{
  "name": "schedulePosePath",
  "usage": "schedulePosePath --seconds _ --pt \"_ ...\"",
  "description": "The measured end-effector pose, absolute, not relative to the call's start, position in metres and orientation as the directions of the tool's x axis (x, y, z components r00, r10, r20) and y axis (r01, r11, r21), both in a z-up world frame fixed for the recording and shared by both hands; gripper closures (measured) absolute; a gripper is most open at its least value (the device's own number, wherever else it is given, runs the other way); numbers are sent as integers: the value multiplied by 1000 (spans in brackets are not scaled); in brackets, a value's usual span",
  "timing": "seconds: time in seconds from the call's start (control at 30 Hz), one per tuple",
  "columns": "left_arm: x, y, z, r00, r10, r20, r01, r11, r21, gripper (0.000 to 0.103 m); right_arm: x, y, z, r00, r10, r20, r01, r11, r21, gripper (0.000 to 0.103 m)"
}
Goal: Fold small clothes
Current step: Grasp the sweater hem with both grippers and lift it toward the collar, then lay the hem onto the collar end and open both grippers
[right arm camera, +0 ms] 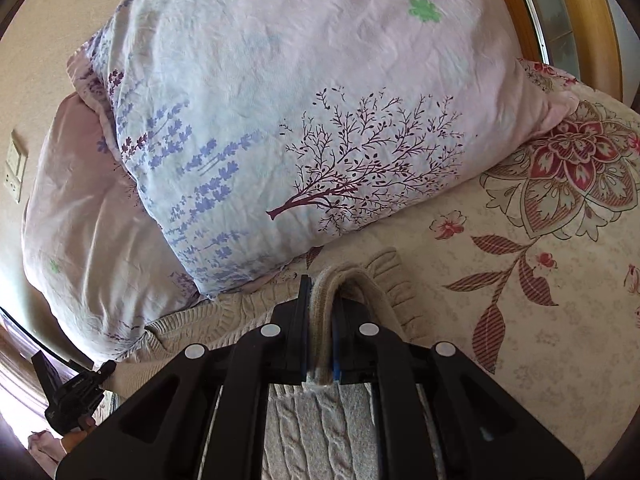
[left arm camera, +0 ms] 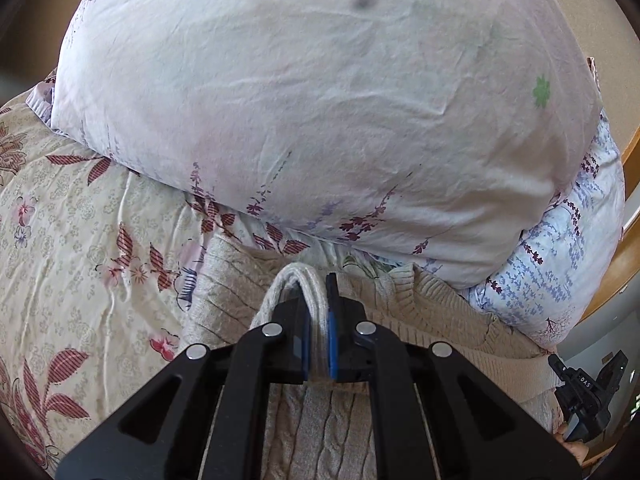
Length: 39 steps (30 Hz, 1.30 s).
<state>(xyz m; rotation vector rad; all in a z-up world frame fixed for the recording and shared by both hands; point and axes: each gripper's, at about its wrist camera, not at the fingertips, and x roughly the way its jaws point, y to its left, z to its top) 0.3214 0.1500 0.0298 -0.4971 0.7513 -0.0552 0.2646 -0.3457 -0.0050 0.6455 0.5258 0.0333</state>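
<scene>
Nearest the left wrist camera, the left tongs [left arm camera: 318,320] are clamped narrow on a doubled fold of the beige cable-knit sweater [left arm camera: 320,432], the pinched edge arching up between the blue pads. The right wrist camera shows the same on its side — the right tongs [right arm camera: 322,320] closed tight on another humped fold of the sweater [right arm camera: 316,428]. The garment lies on the bed, spread over the flowered bedspread [left arm camera: 80,240], with its ribbed hem running along just below the pillows. Each view catches the other tool at its edge: the left view has the right one low at the right border, the right view has the left one low at the left border with a bit of a hand [right arm camera: 44,446] beneath it. Only the left view shows the dark smudge on the big pale pillow [left arm camera: 320,100]; only the right view shows the tree print on that pillow [right arm camera: 320,120], the pink pillow [right arm camera: 80,220] under it, a wall switch plate [right arm camera: 15,168] and — farthest back — the wooden frame [right arm camera: 576,12] behind the bed.
</scene>
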Motion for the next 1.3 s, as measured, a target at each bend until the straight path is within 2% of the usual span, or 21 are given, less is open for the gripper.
schedulePosePath --seconds 0.3,0.4,0.47,0.5,0.53,0.6,0.63,0.67,0.73,0.8,0.87,0.93,1.1,1.17,1.27,1.3 --pt "329 149 23 727 -227 -648 -148 870 -470 97 286 -349 -14 848 203 -489 169 772 613 92" --pt "331 147 22 720 -227 -656 -154 870 -469 94 295 -352 -22 827 249 -504 177 736 653 80" --pt "331 145 24 721 -223 -656 -151 873 -463 93 296 -352 -21 827 270 -493 163 725 669 69" --pt "331 143 25 721 -222 -657 -146 877 -457 91 297 -351 -19 827 282 -486 152 720 677 59" --pt "332 141 26 722 -226 -654 -138 880 -455 84 298 -351 -17 827 292 -479 142 717 683 50" --pt "330 139 29 724 -246 -644 -120 875 -469 75 298 -347 -12 826 305 -474 128 717 685 42" --pt "328 139 32 726 -257 -638 -112 871 -478 68 297 -346 -9 826 304 -474 124 723 680 41" --pt "325 140 35 729 -267 -631 -102 868 -486 62 294 -345 -7 828 300 -474 120 731 672 41" --pt "317 144 43 739 -265 -620 -87 875 -477 57 285 -345 0 837 279 -470 111 754 647 41" --pt "311 147 51 748 -249 -615 -63 896 -440 57 273 -350 7 850 223 -477 123 797 591 42" --pt "308 150 55 741 -223 -633 -56 920 -389 60 267 -353 12 854 167 -493 146 832 535 43" --pt "305 154 53 719 -210 -662 -57 932 -357 66 264 -356 12 842 157 -516 150 850 505 53" --pt "293 163 35 661 -198 -723 -60 948 -313 71 254 -345 1 791 109 -602 156 915 371 58" --pt "289 164 27 647 -198 -737 -57 951 -305 74 254 -341 -9 766 107 -634 152 928 341 69" --pt "286 160 20 637 -187 -747 -48 958 -281 76 255 -333 -17 745 85 -662 150 945 290 75" --pt "285 159 19 638 -181 -748 -44 962 -270 78 254 -328 -17 749 77 -658 145 950 276 85"
